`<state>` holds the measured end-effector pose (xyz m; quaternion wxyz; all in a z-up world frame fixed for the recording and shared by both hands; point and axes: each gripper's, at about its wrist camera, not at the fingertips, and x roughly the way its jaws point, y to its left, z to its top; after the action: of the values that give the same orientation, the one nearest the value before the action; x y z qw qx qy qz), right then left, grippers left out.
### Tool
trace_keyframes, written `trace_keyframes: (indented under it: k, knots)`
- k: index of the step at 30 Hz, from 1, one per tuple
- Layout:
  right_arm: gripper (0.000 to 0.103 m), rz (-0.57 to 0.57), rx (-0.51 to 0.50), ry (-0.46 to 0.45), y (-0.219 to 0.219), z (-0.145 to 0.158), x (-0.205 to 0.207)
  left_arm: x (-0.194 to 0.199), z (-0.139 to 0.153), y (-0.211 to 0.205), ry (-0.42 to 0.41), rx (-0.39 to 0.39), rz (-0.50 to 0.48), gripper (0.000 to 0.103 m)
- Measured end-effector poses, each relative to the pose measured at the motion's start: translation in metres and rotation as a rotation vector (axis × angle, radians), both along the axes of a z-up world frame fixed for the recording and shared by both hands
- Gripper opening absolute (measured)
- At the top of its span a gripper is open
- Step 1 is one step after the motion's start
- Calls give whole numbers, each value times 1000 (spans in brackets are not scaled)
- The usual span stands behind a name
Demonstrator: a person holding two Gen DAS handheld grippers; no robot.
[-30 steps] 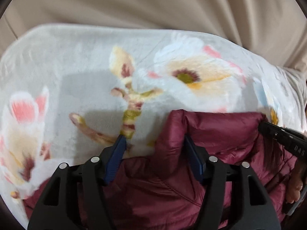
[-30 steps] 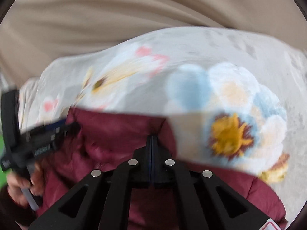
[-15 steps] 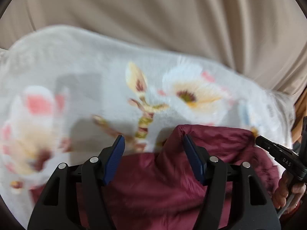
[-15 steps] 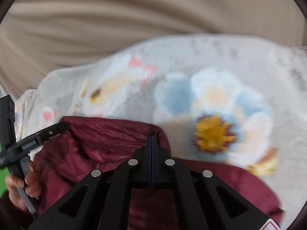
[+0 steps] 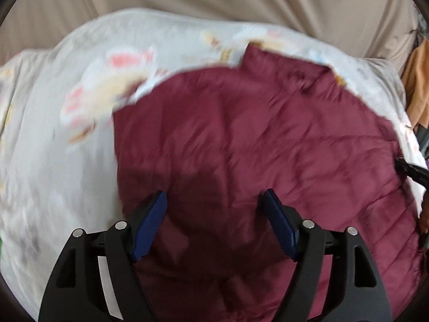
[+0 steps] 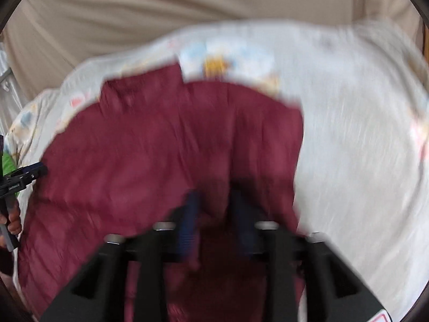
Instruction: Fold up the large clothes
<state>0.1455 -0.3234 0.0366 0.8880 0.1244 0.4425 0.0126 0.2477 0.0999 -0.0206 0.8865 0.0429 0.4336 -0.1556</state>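
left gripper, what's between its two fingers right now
In the left wrist view, the left gripper is open and only the maroon jacket shows in the gap between its fingers, lying spread on the floral blanket; the fingers are not pinching it.

No lettering can be read anywhere. A small pale marking on the body of the left gripper (image 6: 24,177), far left of the right gripper's fingers, is too blurred to make out, as is a red-edged sticker (image 6: 382,317) below and right of them.
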Motion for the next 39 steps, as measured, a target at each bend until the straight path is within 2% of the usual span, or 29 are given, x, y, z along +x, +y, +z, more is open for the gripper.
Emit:
trace_keyframes:
  k: [4,6,9,11,13,17,19,23,25,27,29,30,31,32,33,34,35,37,39]
  knots:
    - [3,-13,13,-5,2,-9,-22,-14,-9,13,-10,12,45,73]
    - [4,-38,38,2,-3,-7,-27,-17,-5,19,-3,4,71,72]
    - [16,-73,72,-43,-11,16,-58,-41,12,38,16,-74,82,74]
    - [38,-88,90,-93,-18,32,-99,-74,25,58,5,-116,89,86]
    - [51,-92,115,-129,-26,37,-149,-106,32,76,-9,-152,99,92]
    - [64,-41,166,-130,-32,27,-236,-164,21,120,79,-272,127,94]
    - [68,-36,187,-107,-31,17,-271,-182,10,137,116,-304,189,94]
    - [71,-41,191,-59,-20,-5,-314,-210,-25,155,250,-455,240,94]
    - [71,-53,214,-46,-15,-14,-320,-219,-27,152,216,-455,234,95]
    - [72,-57,263,-40,-10,-25,-322,-226,-25,140,219,-440,188,94]
    - [68,-55,302,-58,-1,-28,-321,-230,-25,128,249,-481,141,87]
    - [64,-60,306,-70,4,-28,-321,-232,-25,123,259,-479,131,77]
    - [46,-60,321,-83,6,-27,-321,-235,-22,118,255,-460,130,64]
    - [21,-58,350,-98,7,-26,-321,-238,-19,117,245,-448,130,57]
    - [15,-59,372,-109,7,-24,-322,-241,-16,117,234,-446,129,43]
    - [10,-62,386,-121,6,-21,-324,-245,-11,120,220,-457,129,25]
    - [8,-69,393,-145,4,-16,-327,-250,-4,123,199,-477,128,17]
    - [6,-64,404,-190,2,-6,-332,-256,11,129,159,-528,122,10]
    - [5,-57,416,-267,1,8,-342,-266,31,134,99,-580,104,8]
